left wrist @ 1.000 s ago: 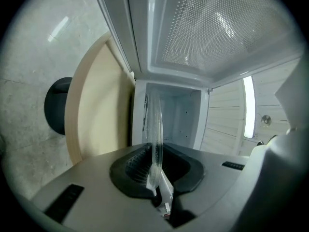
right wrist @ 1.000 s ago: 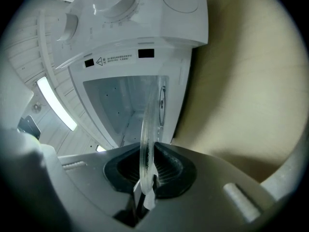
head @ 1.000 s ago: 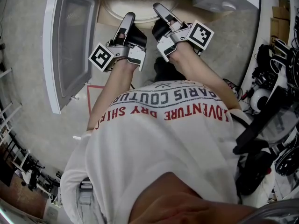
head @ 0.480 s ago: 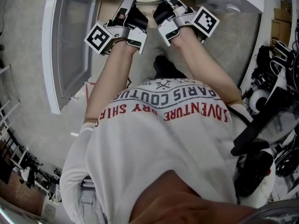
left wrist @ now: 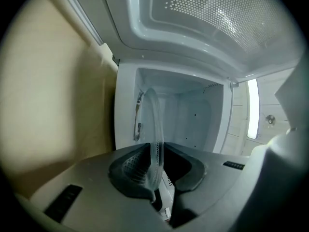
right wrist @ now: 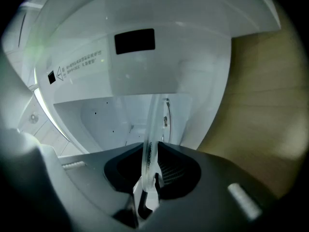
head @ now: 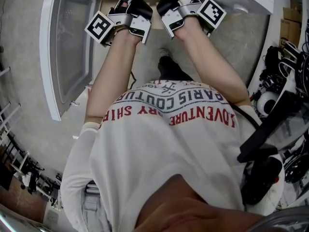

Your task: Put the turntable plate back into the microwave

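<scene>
The clear glass turntable plate shows edge-on between the jaws in both gripper views. My left gripper (left wrist: 157,174) is shut on one side of the plate's rim (left wrist: 155,129). My right gripper (right wrist: 151,172) is shut on the opposite side of the rim (right wrist: 149,129). The plate points into the white microwave cavity (left wrist: 193,120) (right wrist: 106,122), at its opening. In the head view the left gripper (head: 128,11) and right gripper (head: 181,8) sit side by side at the top edge. Their fingertips and the plate are cut off there.
The microwave door (head: 67,47) (left wrist: 217,18) hangs open at my left. The microwave's control panel (right wrist: 135,41) with a black display is at my right. A wooden surface (left wrist: 48,91) (right wrist: 260,105) lies under the microwave. Cables and dark equipment (head: 285,81) crowd the right side.
Both grippers have moved forward toward the microwave with the plate held between them. The plate's rim, visible a second ago in the head view, has passed out of the top of that view.
</scene>
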Demonstrator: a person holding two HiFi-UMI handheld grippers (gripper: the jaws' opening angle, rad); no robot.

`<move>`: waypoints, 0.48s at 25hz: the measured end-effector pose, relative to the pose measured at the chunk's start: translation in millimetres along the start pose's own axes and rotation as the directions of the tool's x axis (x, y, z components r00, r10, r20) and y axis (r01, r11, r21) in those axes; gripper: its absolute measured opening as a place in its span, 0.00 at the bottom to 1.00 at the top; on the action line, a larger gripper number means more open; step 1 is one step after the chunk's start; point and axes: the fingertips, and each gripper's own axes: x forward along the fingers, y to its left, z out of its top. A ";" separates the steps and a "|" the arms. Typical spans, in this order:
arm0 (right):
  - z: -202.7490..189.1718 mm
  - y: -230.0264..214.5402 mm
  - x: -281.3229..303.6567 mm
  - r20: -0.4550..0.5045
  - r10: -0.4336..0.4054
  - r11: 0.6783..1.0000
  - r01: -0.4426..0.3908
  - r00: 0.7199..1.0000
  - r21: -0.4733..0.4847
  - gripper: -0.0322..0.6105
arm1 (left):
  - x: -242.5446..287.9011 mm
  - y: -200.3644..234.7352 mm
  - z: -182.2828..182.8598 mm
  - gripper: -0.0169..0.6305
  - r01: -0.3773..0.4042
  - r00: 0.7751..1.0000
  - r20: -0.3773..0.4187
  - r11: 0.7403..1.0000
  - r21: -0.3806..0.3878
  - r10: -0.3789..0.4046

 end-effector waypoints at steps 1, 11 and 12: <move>-1.3 1.7 -2.1 0.000 0.007 1.000 -0.007 1.000 0.000 0.10 | -0.9 -0.4 -1.4 0.11 -0.004 1.000 0.003 1.000 -0.007 0.004; -22.8 12.5 -11.9 -0.052 0.054 0.999 -0.054 0.997 0.004 0.12 | 2.7 -1.3 0.9 0.11 -0.033 0.999 0.023 0.999 -0.033 0.033; -25.4 12.8 -14.0 -0.058 0.054 0.999 -0.054 0.997 0.004 0.12 | 2.9 -1.8 0.8 0.11 -0.036 0.999 0.021 0.999 -0.032 0.036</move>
